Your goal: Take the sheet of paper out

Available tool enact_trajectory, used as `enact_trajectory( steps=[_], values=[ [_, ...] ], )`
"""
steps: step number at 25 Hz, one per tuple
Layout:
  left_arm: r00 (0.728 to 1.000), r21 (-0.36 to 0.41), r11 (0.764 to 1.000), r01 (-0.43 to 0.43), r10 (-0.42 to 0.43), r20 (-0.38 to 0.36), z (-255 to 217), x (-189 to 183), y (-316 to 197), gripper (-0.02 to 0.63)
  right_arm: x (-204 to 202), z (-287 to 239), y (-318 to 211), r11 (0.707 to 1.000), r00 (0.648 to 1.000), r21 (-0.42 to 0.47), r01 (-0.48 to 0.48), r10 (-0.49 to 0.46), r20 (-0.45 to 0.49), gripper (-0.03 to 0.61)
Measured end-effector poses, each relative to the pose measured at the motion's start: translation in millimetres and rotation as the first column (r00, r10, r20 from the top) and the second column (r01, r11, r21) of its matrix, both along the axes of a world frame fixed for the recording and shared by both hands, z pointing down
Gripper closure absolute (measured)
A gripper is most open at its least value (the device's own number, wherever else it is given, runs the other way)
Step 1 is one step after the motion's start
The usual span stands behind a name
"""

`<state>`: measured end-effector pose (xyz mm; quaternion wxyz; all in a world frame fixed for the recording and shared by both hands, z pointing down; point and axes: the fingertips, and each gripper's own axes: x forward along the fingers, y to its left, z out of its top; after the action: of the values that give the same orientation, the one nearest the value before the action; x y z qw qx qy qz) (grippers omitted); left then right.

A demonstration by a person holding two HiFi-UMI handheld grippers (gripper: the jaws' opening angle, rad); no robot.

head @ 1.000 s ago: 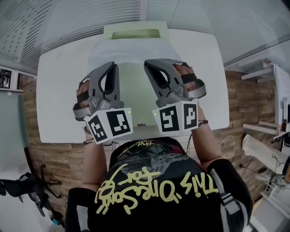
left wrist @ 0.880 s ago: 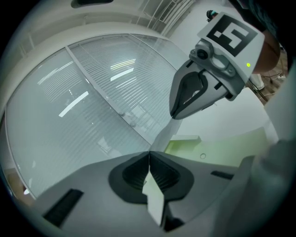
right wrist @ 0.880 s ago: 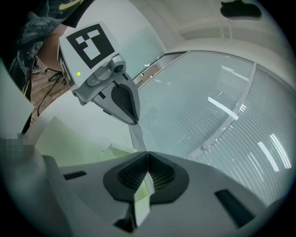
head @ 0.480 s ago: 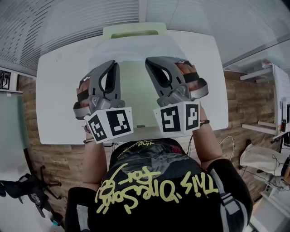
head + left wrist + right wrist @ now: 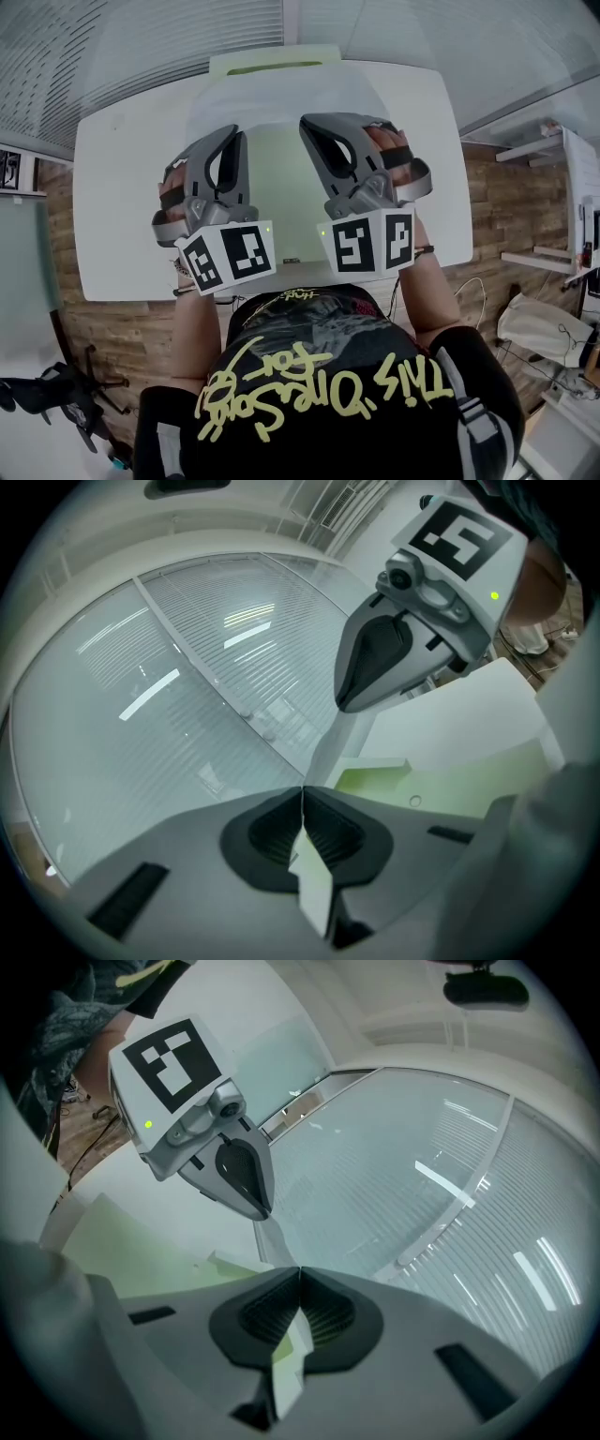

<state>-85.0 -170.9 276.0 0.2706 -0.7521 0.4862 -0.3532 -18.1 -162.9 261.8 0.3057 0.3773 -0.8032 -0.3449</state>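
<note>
Shirt (image 5: 328, 380) txt "This One's For"; L hand-held gripper (image 5: 302, 794) pinches sheet (image 5: 316, 885).

Thin pale sheet of paper (image 5: 277, 105), pinched at two places and raised over the folder

The sheet of paper (image 5: 314, 892) (image 5: 286, 1372) is whitish with a light green tint; one edge is clamped in the closed jaws of the left gripper (image 5: 302, 803) and of the right gripper (image 5: 298, 1283); it is stretched between them and runs away from the person; the pale green folder (image 5: 450, 780) lies flat on the white table under it, its flap at the far end.
</note>
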Motion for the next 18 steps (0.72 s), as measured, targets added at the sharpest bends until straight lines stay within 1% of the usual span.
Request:
enact_trajectory(
  steps=[9, 15, 18],
  values=[
    [1.000, -0.005, 1.000, -0.007, 0.007, 0.002, 0.6, -0.7, 0.0, 0.603, -0.6, 2.8, 0.5, 1.000, 1.000, -0.009, -0.005, 0.005, -0.012, 0.571],
    [1.000, -0.004, 1.000, -0.004, 0.004, -0.002, 0.3, -3.1, 0.8, 0.603, -3.2, 4.3, 3.7, 1.000, 0.999, 0.002, 0.008, -0.008, -0.031, 0.571],
    [1.000, -0.002, 1.000, -0.003, 0.003, -0.006, -0.3, -3.7, 1.2, 0.603, -3.6, 3.9, 3.7, 1.000, 1.000, 0.008, 0.007, -0.007, -0.026, 0.571]
  ],
)
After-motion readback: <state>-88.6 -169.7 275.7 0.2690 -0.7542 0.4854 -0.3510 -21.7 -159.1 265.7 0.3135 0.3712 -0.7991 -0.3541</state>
